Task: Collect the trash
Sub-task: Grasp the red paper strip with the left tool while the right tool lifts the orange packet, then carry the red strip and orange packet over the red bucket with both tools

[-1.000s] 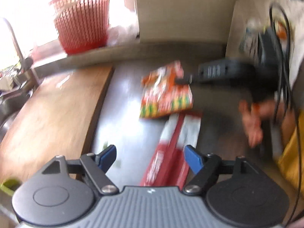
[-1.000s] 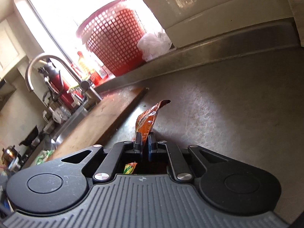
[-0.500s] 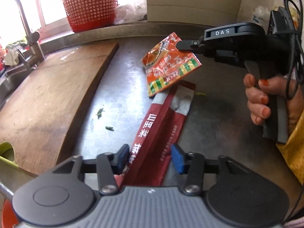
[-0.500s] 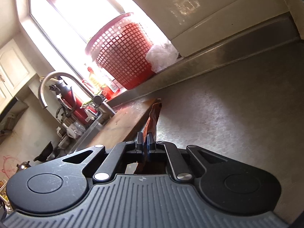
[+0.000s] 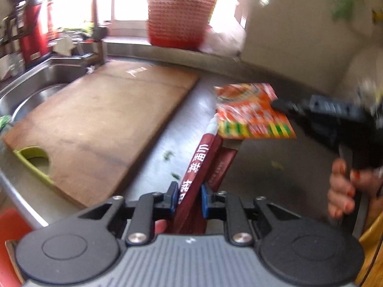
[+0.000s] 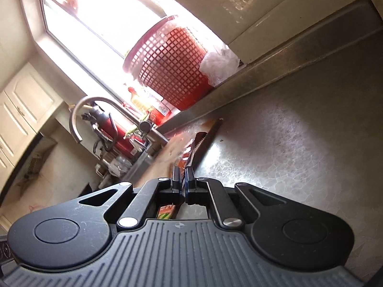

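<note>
Now the left gripper [image 5: 189, 197] is pinching the long red wrapper [image 5: 201, 165], its jaws having just been closing on it above the steel counter [image 5: 263, 179]. At two o'clock, the right gripper [image 5: 275, 104] is gripping the orange snack packet [image 5: 251, 112], jaws nearly together. At twelve, a red basket [image 5: 179, 16] is sitting on the sill.
</note>
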`<state>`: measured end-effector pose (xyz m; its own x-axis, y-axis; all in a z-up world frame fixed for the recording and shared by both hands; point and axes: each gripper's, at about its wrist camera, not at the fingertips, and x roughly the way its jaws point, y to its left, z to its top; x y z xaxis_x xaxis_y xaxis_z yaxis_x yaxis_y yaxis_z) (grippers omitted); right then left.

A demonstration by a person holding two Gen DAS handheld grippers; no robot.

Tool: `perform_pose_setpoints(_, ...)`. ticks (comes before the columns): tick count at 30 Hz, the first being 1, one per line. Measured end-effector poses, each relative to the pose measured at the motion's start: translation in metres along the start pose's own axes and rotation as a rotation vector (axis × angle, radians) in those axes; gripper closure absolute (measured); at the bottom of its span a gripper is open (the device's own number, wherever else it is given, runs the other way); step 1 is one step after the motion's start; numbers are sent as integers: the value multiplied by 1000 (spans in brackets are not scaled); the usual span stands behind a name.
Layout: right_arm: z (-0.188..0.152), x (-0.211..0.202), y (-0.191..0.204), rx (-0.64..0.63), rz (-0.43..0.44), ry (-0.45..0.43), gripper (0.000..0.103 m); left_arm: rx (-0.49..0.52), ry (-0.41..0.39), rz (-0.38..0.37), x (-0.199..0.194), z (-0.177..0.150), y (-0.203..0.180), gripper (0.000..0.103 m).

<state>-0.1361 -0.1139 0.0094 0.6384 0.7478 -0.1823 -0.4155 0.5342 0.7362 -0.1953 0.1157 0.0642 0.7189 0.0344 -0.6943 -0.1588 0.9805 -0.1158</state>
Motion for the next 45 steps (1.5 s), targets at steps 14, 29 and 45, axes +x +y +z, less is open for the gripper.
perform_pose_setpoints(14, -12, 16, 2, -27, 11, 174, 98, -144, 10, -22, 35, 12, 18, 88)
perform_pose_setpoints(29, -37, 41, 24, -62, 24, 299, 67, -127, 15, -8, 50, 8, 4, 89)
perform_pose_setpoints(45, -52, 55, 59, -254, -96, 195, 97, -68, -7, 137, 12, -3, 18, 93)
